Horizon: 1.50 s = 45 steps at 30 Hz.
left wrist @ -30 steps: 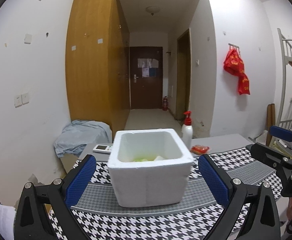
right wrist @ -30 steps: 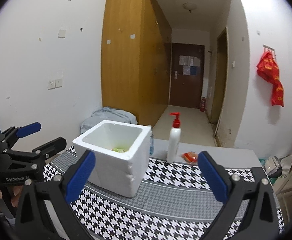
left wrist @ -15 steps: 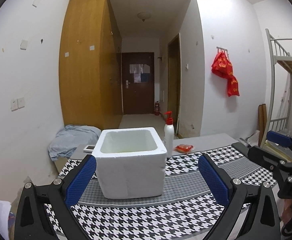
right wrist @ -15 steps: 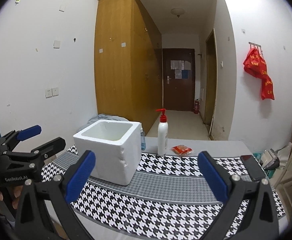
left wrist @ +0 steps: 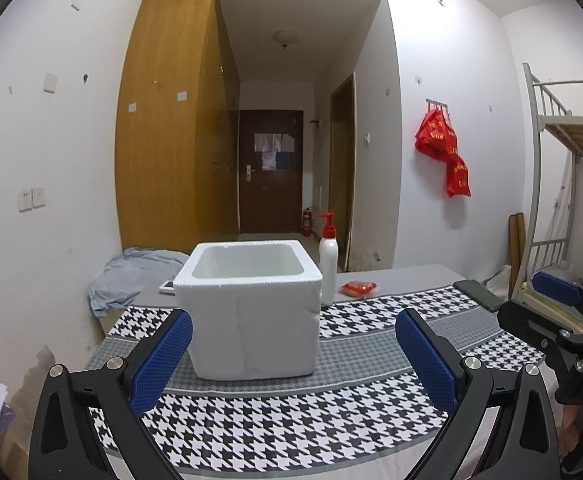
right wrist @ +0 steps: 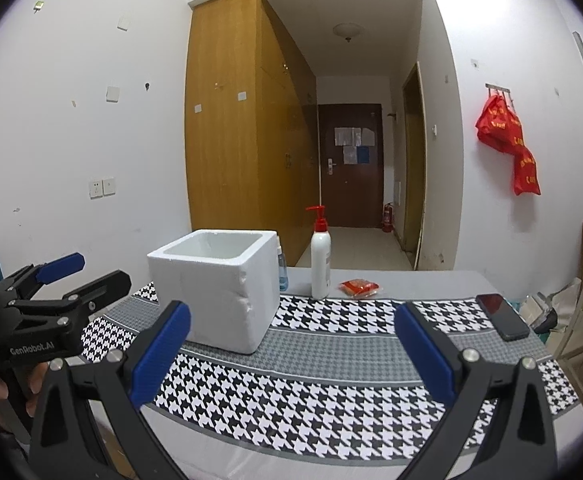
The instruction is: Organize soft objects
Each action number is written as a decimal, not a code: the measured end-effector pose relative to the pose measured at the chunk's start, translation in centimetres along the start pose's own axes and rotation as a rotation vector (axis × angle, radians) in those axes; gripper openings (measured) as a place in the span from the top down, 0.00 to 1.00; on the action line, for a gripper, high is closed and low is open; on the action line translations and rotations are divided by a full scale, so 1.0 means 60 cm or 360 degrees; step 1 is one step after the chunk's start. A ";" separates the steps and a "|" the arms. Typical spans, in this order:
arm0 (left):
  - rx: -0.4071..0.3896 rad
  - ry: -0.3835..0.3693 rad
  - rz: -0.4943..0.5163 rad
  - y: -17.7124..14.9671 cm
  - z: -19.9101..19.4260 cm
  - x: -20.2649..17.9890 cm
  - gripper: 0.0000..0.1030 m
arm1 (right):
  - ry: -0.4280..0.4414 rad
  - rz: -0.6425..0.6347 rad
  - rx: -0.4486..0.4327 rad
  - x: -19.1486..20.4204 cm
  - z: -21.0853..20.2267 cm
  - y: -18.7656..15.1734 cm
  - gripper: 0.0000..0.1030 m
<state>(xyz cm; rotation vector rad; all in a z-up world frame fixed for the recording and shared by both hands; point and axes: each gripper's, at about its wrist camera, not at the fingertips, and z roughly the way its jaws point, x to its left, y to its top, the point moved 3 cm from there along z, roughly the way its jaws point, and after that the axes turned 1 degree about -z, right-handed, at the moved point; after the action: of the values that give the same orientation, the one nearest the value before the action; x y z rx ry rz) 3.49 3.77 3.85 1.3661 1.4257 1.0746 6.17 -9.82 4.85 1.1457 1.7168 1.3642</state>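
Both grippers hover level over the houndstooth cloth (left wrist: 331,420), aimed down the room. The left gripper (left wrist: 293,354) has its fingers spread wide and empty; the white foam box (left wrist: 251,312) stands ahead between them. The right gripper (right wrist: 291,354) is likewise spread and empty, the box ahead beyond its left finger (right wrist: 161,354).

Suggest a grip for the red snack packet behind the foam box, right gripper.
Probably pinch the red packet across its crinkled short sides, coming from above with the right gripper: it lies flat on the grey table, clear of the pump bottle.
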 end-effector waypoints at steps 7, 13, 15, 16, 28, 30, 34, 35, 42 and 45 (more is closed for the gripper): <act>0.0011 -0.0010 -0.0003 -0.033 -0.009 -0.004 0.01 | 0.0001 0.0018 0.0032 0.004 -0.006 -0.037 0.00; -0.0007 -0.0019 -0.0021 -0.055 -0.026 -0.006 0.01 | 0.0024 0.0008 0.0035 0.014 -0.018 -0.051 0.00; -0.0021 -0.0022 -0.0023 -0.059 -0.033 -0.008 0.01 | 0.0018 -0.0003 0.0028 0.018 -0.026 -0.056 0.00; -0.0024 -0.0016 -0.0020 -0.061 -0.036 -0.009 0.01 | 0.0015 -0.0005 0.0026 0.019 -0.029 -0.057 0.00; -0.0072 -0.0022 -0.0024 -0.059 -0.076 -0.016 0.01 | 0.0007 -0.0018 -0.0011 0.027 -0.067 -0.058 0.00; -0.0076 -0.0022 -0.0014 -0.059 -0.079 -0.018 0.01 | 0.0006 -0.0017 -0.0009 0.026 -0.066 -0.058 0.00; -0.0066 -0.0022 -0.0010 -0.061 -0.076 -0.020 0.01 | 0.0005 -0.0027 0.0005 0.027 -0.062 -0.060 0.00; -0.0064 -0.0021 -0.0010 -0.061 -0.075 -0.020 0.01 | 0.0006 -0.0028 0.0005 0.027 -0.061 -0.061 0.00; -0.0033 -0.0027 -0.0010 -0.066 -0.064 -0.023 0.01 | -0.0003 -0.0021 0.0024 0.021 -0.055 -0.063 0.00; -0.0038 -0.0032 -0.0006 -0.066 -0.066 -0.024 0.01 | -0.0001 -0.0020 0.0027 0.022 -0.055 -0.064 0.00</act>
<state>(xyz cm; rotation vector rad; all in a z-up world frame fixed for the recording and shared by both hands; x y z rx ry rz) -1.30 2.15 1.05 1.3530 1.3966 1.0693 1.84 -10.18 1.97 1.1424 1.7354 1.3439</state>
